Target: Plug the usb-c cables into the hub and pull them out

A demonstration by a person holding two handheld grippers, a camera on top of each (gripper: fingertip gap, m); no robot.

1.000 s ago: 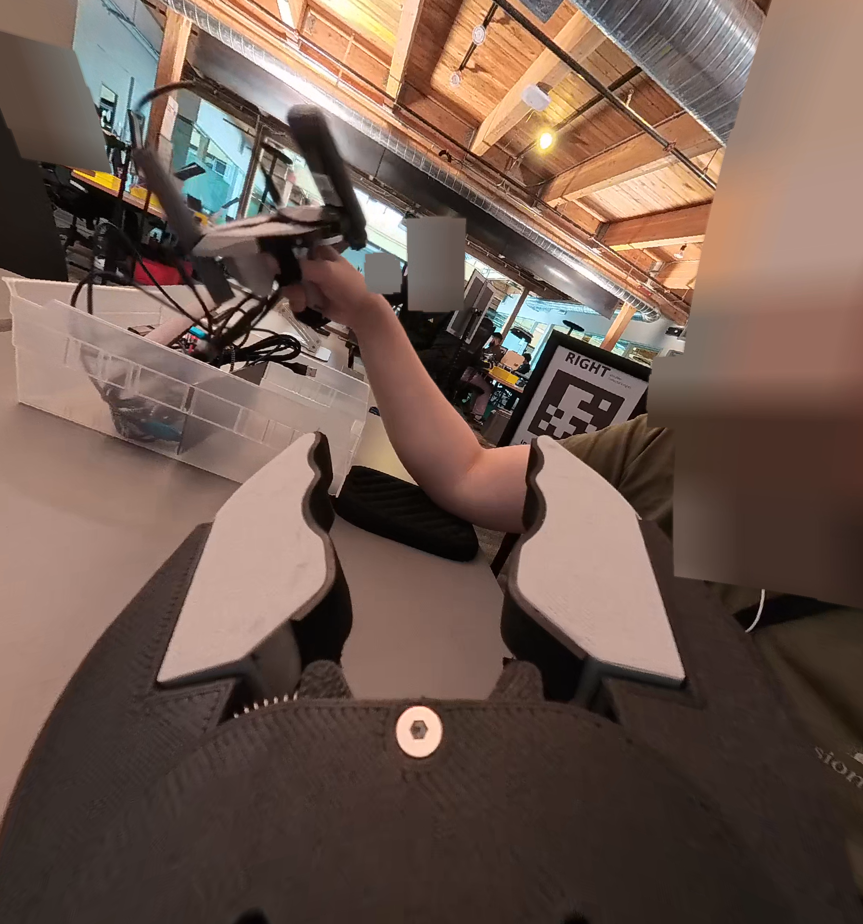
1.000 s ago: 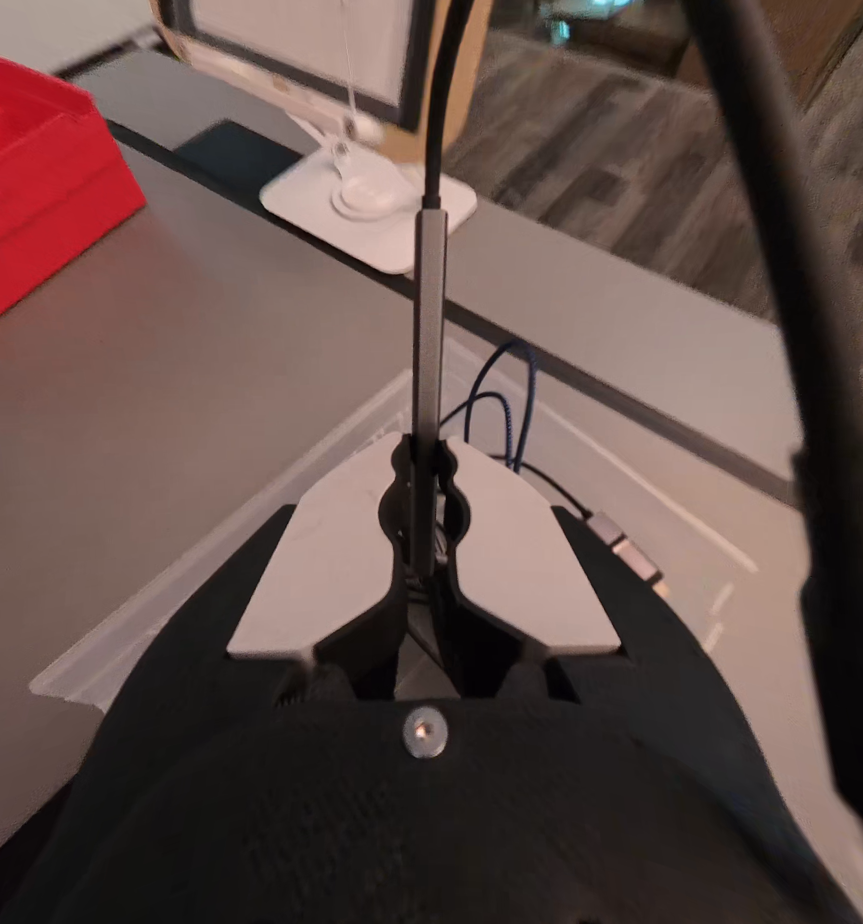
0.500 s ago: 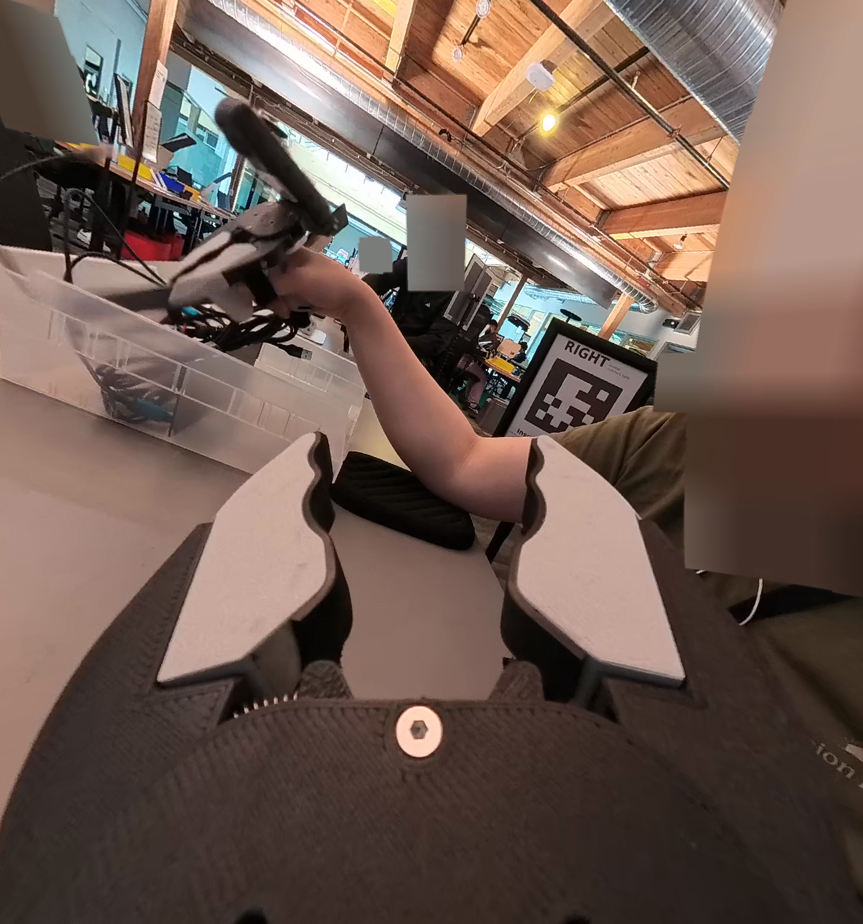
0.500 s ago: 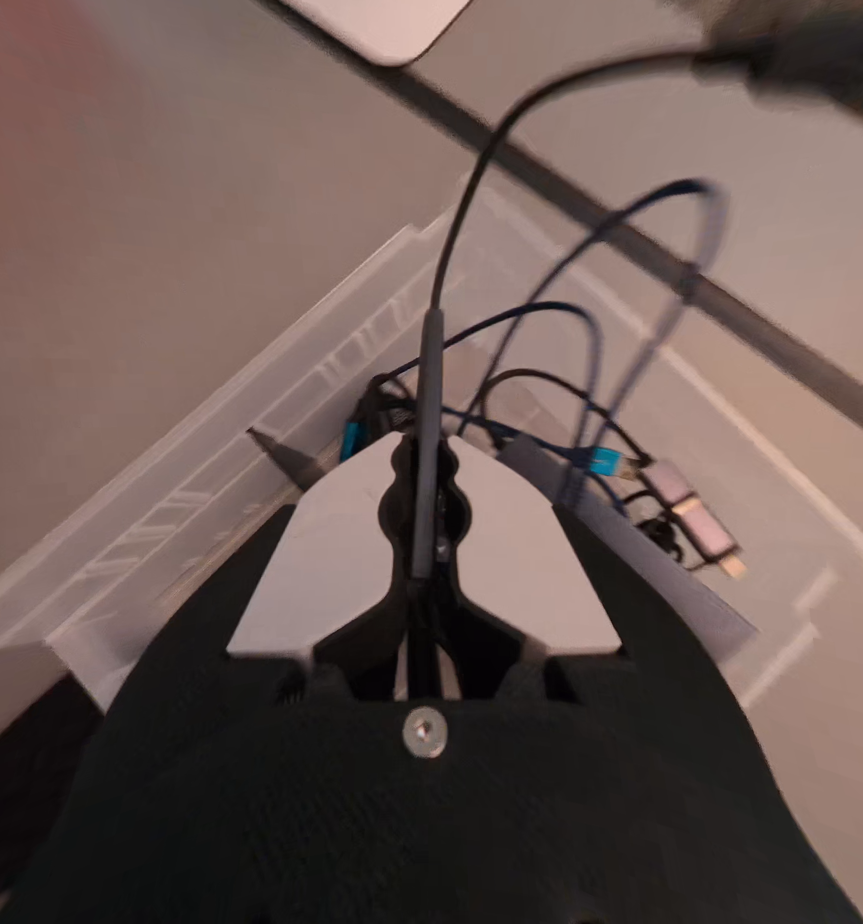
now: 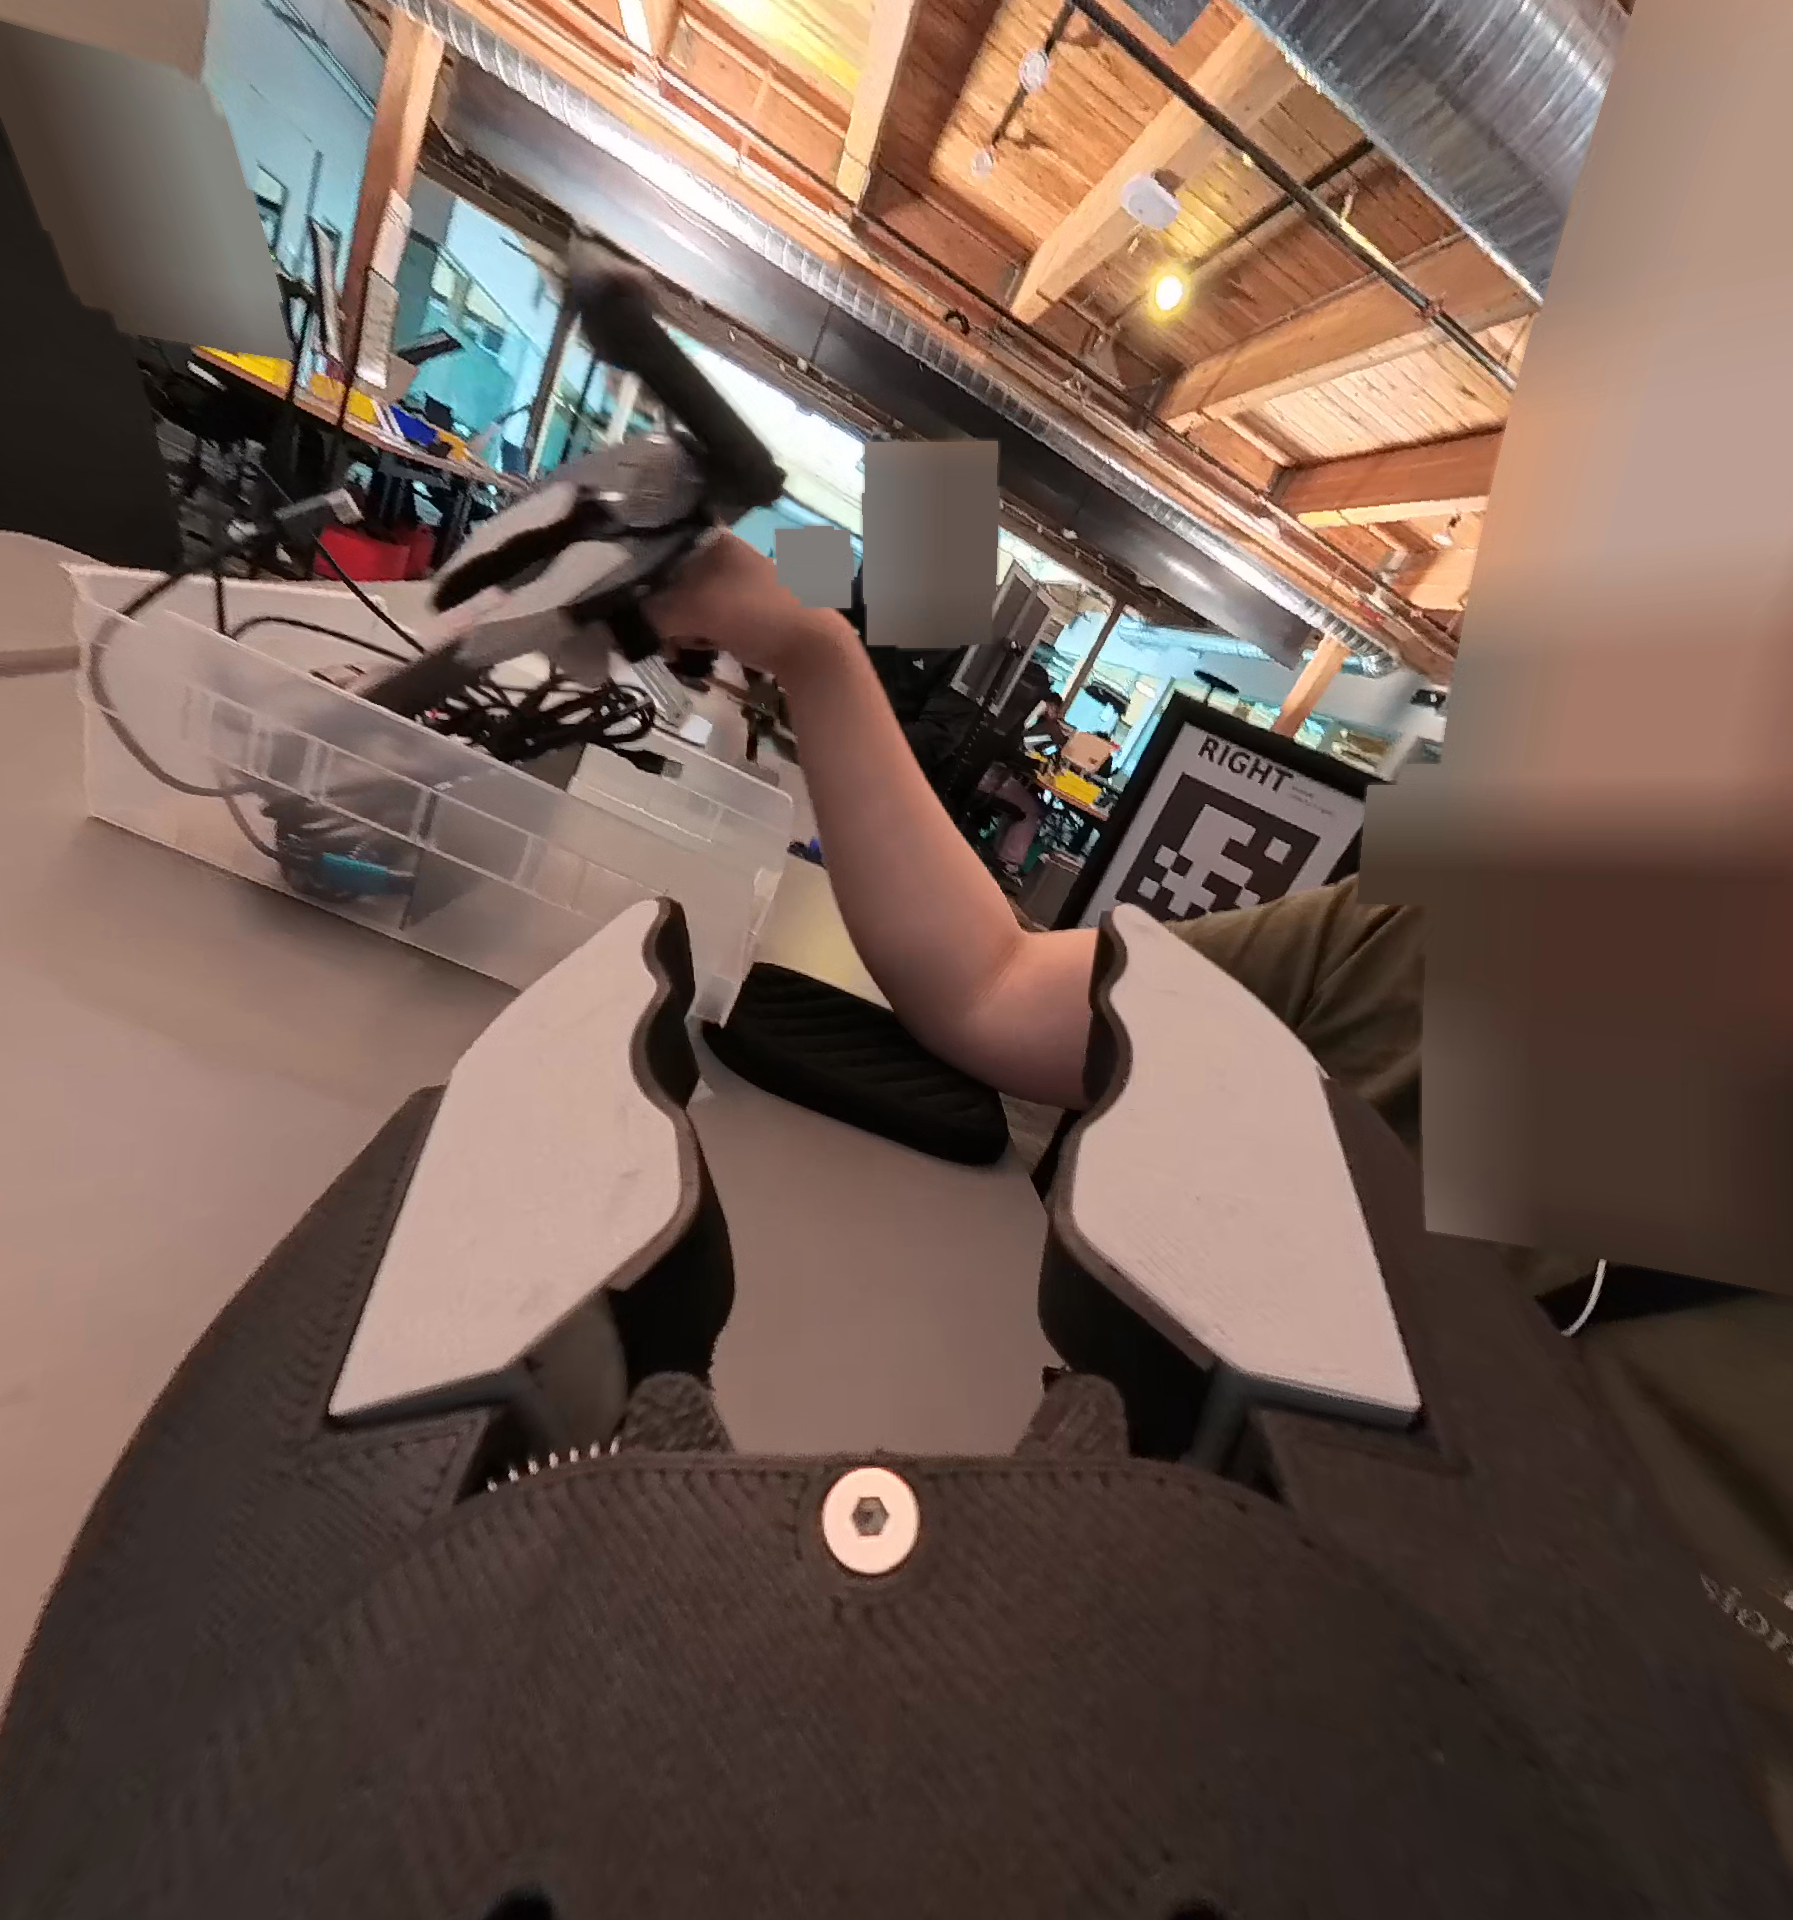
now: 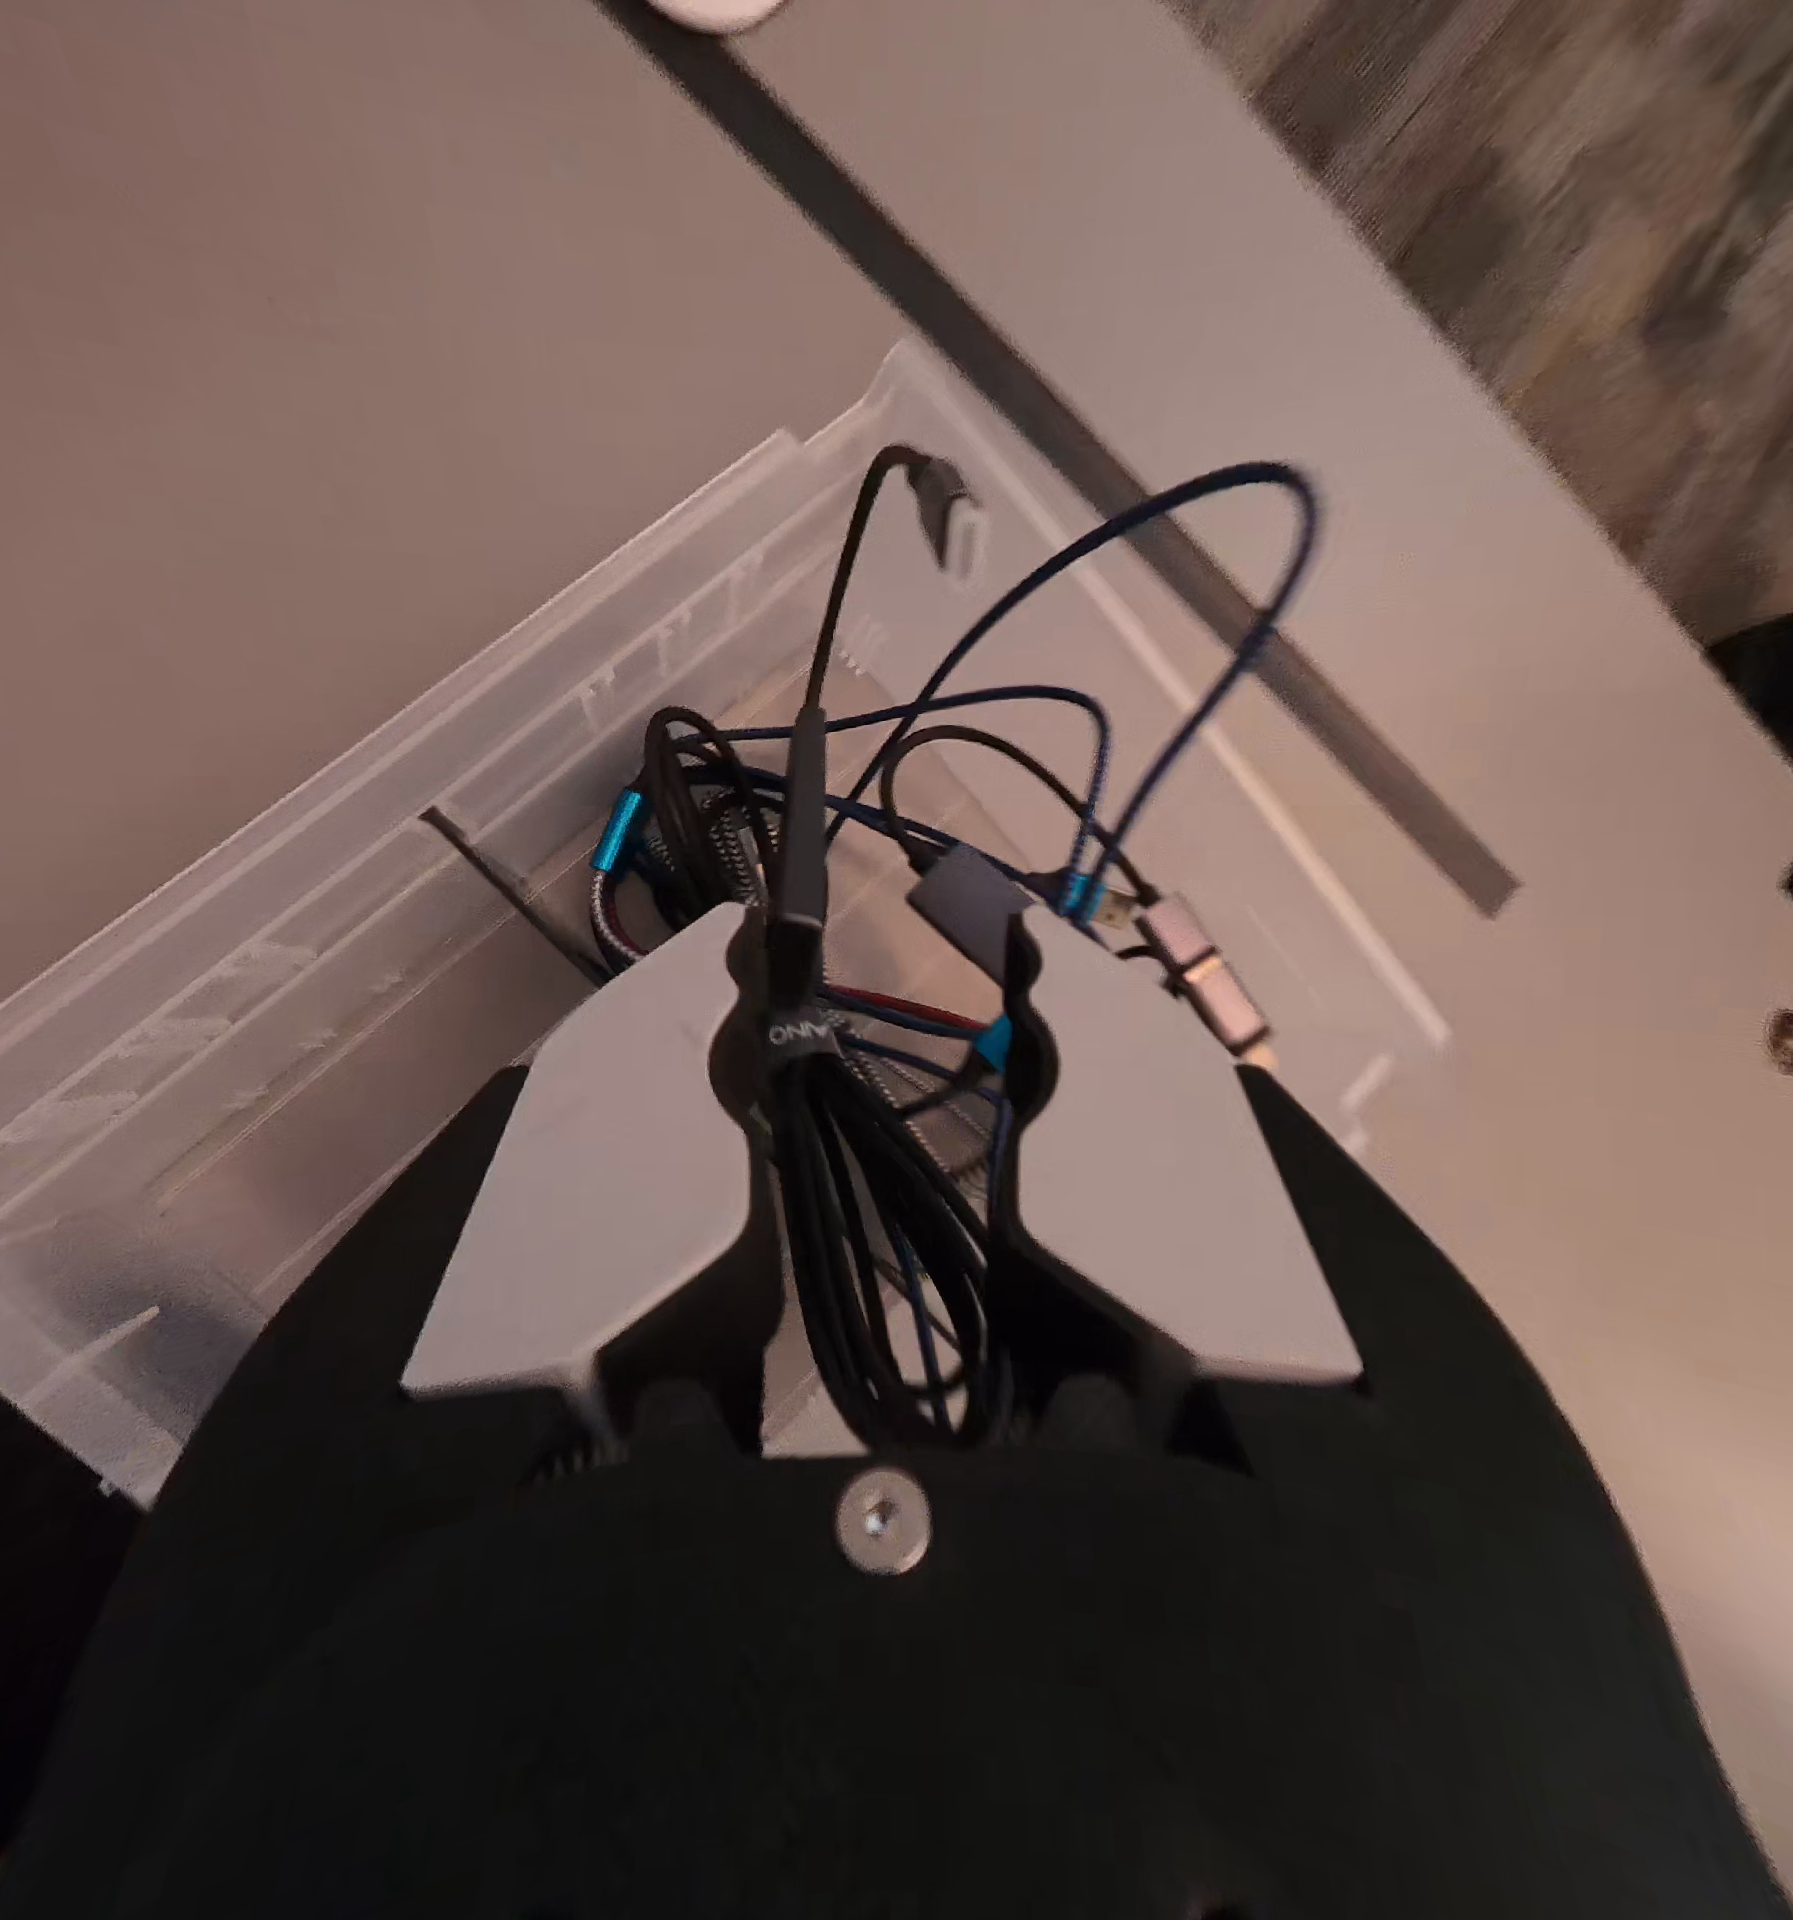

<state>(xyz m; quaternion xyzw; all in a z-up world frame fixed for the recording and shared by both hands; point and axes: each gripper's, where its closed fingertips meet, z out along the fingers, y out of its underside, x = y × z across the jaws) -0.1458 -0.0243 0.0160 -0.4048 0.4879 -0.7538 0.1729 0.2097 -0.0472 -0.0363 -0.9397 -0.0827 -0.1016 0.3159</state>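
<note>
right wrist view only: cables (image 6: pixel 871 1226) between right claw (image 6: pixel 876 935)

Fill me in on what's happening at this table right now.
A person works two handheld grippers over a grey table. The right gripper is open above a clear plastic bin of tangled cables. The slim grey hub lies beside its left finger, not clamped. The left gripper is open and empty, away from the bin. Nothing looks plugged into the hub.
</note>
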